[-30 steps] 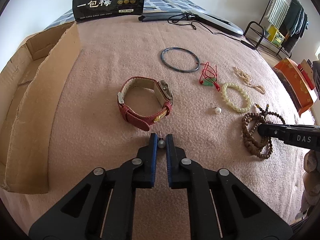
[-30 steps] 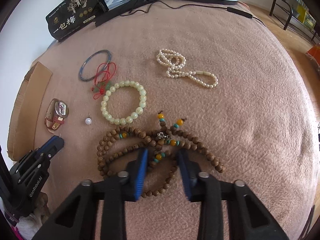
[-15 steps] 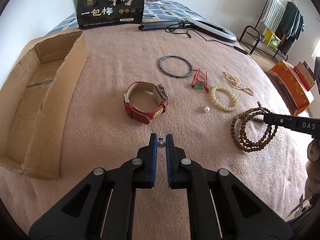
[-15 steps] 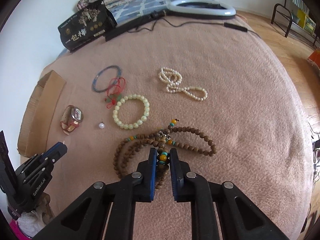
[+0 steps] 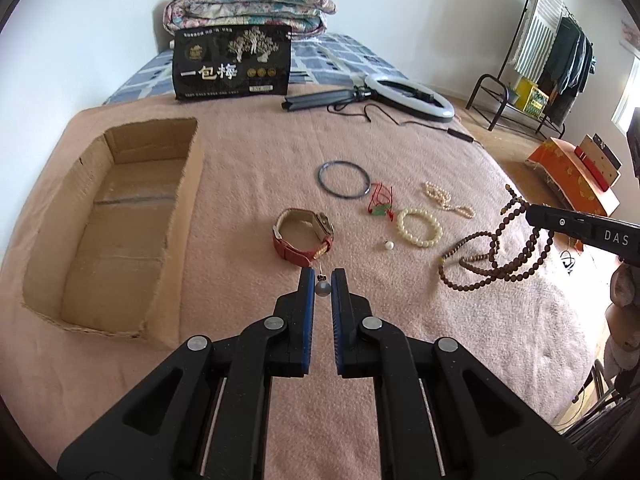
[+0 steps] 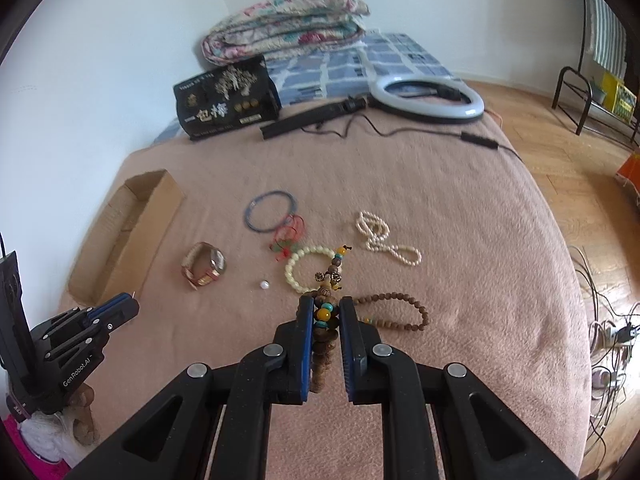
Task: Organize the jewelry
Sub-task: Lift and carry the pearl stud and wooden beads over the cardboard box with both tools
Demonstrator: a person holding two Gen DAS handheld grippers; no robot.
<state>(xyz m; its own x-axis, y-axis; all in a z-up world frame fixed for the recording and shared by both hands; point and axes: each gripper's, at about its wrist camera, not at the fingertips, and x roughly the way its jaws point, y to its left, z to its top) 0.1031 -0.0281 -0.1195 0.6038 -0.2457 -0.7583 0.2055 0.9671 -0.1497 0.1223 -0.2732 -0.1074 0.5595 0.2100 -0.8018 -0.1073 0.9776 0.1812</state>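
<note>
Pearl earring (image 5: 323, 289): pinched between the fingers of the left gripper (image 5: 322, 280), its post sticking up past the pads; clear of the blanket.
Wooden bead mala (image 6: 325, 320): clamped in the right gripper (image 6: 325, 312) at the knot with the yellow and turquoise beads; in the left wrist view part of its loops hangs from the fingers while the far end lies on the blanket (image 5: 440, 340).
Fingers, left: nearly closed, holding the earring.
Fingers, right: narrow, pads pressing on the bead cluster.
Destination: open cardboard box (image 5: 108, 236) on the left side of the bed, well apart from the mala, nearer to the earring.
Step in hand (judgement): carry both pieces across to the box.
Earring handling: small, round, hard; likely to squirt out if the pinch slackens. Keep the squeeze constant, release low inside the box.
Mala handling: long and limp; trailing loops may drag. Lift until the last bead leaves the blanket before going sideways.
Snag risk: the path passes over the pale bead bracelet (image 6: 310, 268), the loose pearl (image 6: 264, 285) and the red-strap watch (image 5: 303, 236); swinging loops could catch or roll them.
Order: drop the earring first, then lower the mala in slowly so it coils.
</note>
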